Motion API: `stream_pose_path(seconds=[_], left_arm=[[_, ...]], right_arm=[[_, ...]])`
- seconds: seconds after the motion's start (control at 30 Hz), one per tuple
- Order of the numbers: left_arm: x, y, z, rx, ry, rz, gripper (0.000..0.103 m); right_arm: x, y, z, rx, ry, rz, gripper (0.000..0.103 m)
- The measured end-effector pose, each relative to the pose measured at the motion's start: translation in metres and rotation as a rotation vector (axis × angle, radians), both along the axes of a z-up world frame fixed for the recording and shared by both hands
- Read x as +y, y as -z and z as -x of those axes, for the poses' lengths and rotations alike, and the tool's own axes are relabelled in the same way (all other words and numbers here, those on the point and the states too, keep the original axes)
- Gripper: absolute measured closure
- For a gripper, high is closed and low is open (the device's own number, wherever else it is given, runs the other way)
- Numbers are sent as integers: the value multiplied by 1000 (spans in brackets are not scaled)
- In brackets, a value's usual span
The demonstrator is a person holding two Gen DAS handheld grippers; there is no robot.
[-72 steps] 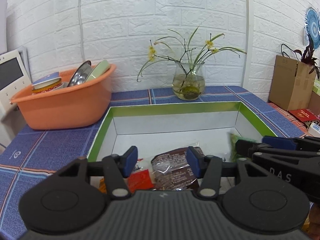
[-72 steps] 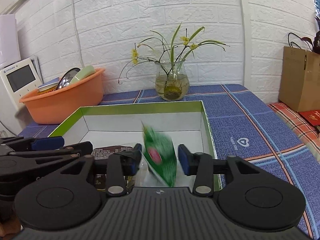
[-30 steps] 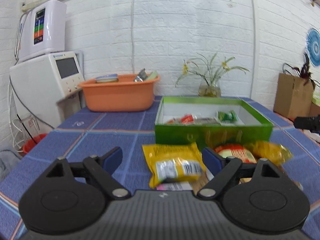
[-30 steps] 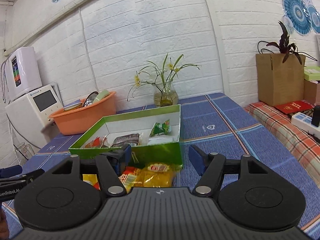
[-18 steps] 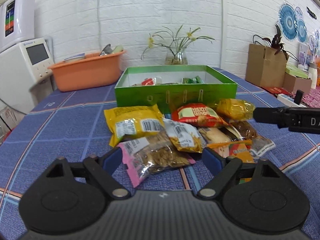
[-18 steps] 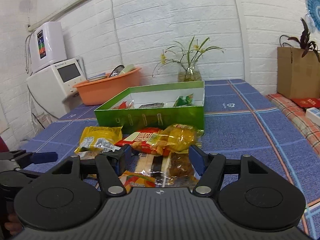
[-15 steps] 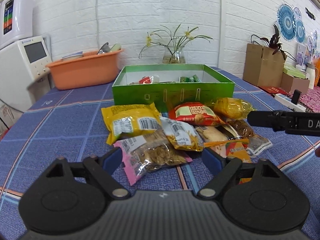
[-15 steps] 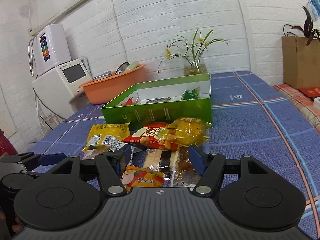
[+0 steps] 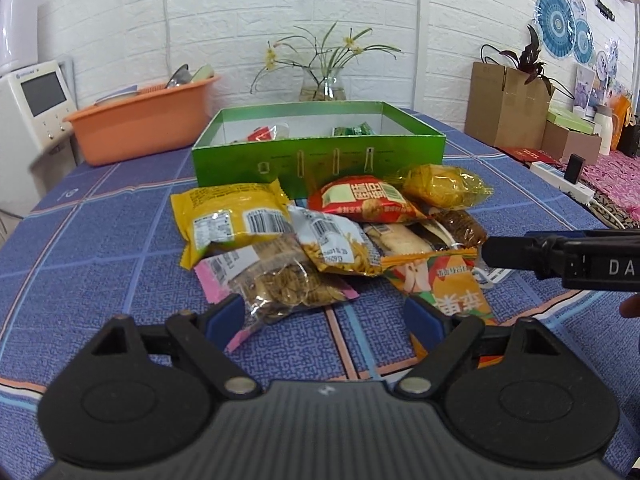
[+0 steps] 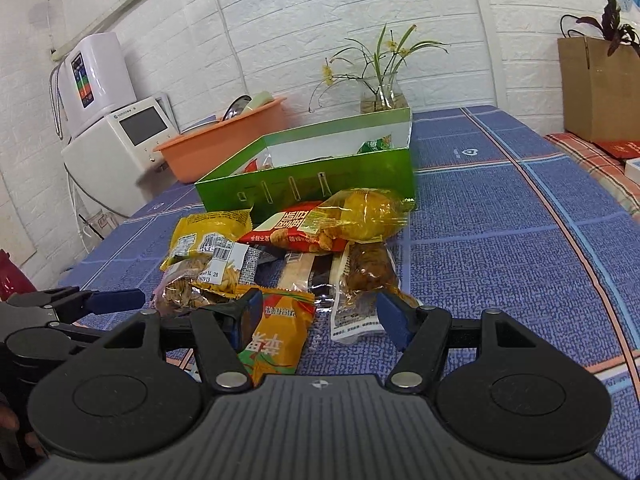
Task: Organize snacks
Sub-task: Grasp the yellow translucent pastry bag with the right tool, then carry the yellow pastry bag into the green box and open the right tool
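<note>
Where the snack packets lie heaped on the blue checked tablecloth (image 9: 100,240), they sit just in front of the green box (image 9: 320,160), whose near wall they almost touch. At the left of the heap is a yellow bag (image 9: 230,220) with barcode labels, and overlapping its near edge lie a pink-edged clear packet (image 9: 280,284) of brown pieces and a small packet of yellow sticks (image 9: 336,246). Farther back, a red bag (image 9: 368,200) rests against a clear yellow bag (image 9: 444,186) at the right. Beneath those lie a pale wafer pack (image 9: 396,236) and a dark brown packet (image 9: 460,226). Nearest on the right is an orange packet (image 9: 448,284) with large printed characters. Inside the box a red packet (image 9: 260,135) and a green packet (image 9: 354,131) show above the wall.

The left gripper (image 9: 324,314) hovers low over the near edge of the heap, jaws wide apart and gripping nothing, with the pink-edged packet just ahead of its left finger. The right gripper (image 10: 320,316) also stands open and empty, above the orange packet (image 10: 280,332) and the dark brown packet (image 10: 370,276).

Behind the box stand a glass vase of flowers (image 9: 322,84) and, to the far left, an orange basin (image 9: 140,128) beside a white appliance (image 9: 32,112). A brown cardboard box (image 9: 504,108) sits at the far right.
</note>
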State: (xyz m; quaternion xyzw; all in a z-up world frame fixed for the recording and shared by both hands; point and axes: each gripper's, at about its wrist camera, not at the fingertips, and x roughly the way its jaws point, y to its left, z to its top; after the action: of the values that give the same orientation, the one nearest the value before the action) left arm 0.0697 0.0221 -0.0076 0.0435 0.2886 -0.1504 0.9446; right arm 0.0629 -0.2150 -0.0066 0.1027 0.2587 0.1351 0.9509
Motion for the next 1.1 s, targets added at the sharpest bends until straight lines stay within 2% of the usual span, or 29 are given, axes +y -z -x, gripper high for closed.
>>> stream_pose_path(seconds=[0.1,0.2,0.27,0.33,0.43,0.53,0.6,0.67,0.77,0.97,1.0,1.03,1.07,1.1], left_arm=[[2,-10,-9,-10,22,57,16],[-7,-24,-23,-87,55,107,16],[-21,-31,-34,-144,100,127,16],[-38,-34,-45,-167,151,116,16],[-69,-33,-61,-157,195,70,16],[-90,-21,-78,-100,243,71,16],[-95,-10,-89,-32,265,108,16],[-96,1,-94,7,287,140,16],[-94,5,-92,-36,297,140,16],[-95,3,-106,-4,332,168,19],[-96,3,-111,18,345,178,23],[-96,3,-115,46,353,191,27],[-94,3,-118,74,358,205,31],[-93,4,-119,87,363,219,38]], right_arm=[[-7,-9,-9,-57,22,22,0],[-22,-19,-25,-96,52,11,0],[-35,-20,-38,-88,65,-28,0],[-50,-18,-56,-45,58,-112,0],[-71,-10,-84,79,63,-306,0],[-82,-2,-105,187,76,-455,0],[-82,1,-113,209,86,-458,0],[-78,2,-118,201,93,-416,0],[-74,7,-127,218,98,-390,0],[-70,21,-149,300,62,-406,0],[-70,22,-150,298,40,-414,4],[-70,22,-150,291,-6,-442,32],[-68,19,-147,284,-25,-422,37],[-65,13,-143,262,-37,-370,38]])
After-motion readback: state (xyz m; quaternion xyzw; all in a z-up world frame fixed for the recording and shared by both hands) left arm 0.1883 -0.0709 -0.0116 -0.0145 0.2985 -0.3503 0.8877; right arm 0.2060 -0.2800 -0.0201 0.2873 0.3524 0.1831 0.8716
